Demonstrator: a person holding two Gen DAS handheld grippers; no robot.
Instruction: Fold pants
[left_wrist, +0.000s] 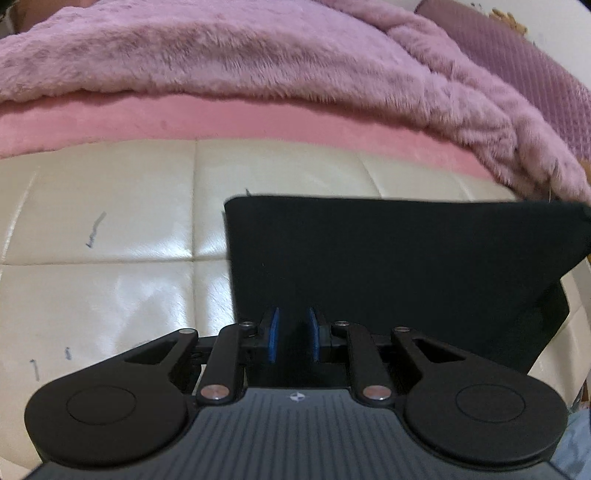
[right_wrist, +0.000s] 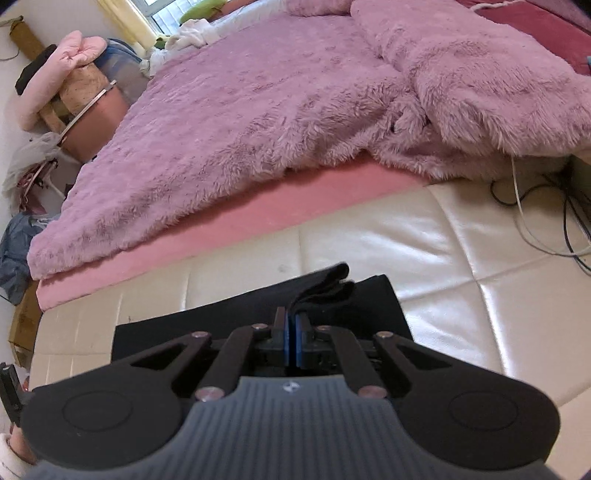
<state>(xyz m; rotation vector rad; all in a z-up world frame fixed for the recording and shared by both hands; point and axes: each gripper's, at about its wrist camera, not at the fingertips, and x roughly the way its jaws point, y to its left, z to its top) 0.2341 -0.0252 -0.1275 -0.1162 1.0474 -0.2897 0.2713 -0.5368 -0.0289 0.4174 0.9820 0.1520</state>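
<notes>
Here, pants (left_wrist: 388, 251) btwn left hand-held gripper (left_wrist: 293, 339) pads

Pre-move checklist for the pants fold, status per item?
1. Right tongs shut on pants edge: ok, dark fabric bunches at the tips.
2. Left tongs gripping pants: cannot tell, pads stand apart with dark cloth between.
3. Pants flat on white cushion: ok, left edge looks straight.
4. Cables clear of pants: ok, off to the right.
5. Fluffy blanket clear of pants: ok.
</notes>
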